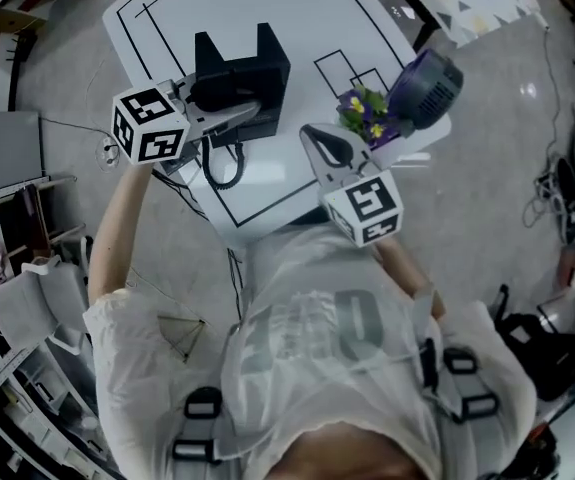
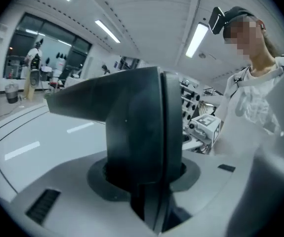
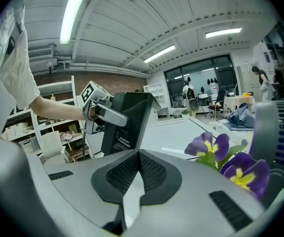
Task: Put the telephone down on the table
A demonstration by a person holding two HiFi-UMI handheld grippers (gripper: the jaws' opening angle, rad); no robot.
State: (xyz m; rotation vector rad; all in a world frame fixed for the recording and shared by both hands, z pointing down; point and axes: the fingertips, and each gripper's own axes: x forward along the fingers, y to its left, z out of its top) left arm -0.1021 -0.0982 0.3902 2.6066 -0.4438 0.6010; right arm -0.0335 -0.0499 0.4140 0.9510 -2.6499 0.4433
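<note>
The left tool (image 1: 237,114) grips the black telephone handset (image 2: 137,127) just in front of its cradle (image 1: 257,63), seemingly ready to lower it onto the tabletop (image 1: 307,18), while the right tool (image 3: 132,186) waits closed and empty to the cradle's right.

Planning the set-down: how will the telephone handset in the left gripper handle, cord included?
The handset looks like rigid, smooth plastic, so it could slip in the left gripper if the grip is loose. Its cord hangs in a slack loop: likely floppy, and it may tug or snag near the table.
</note>
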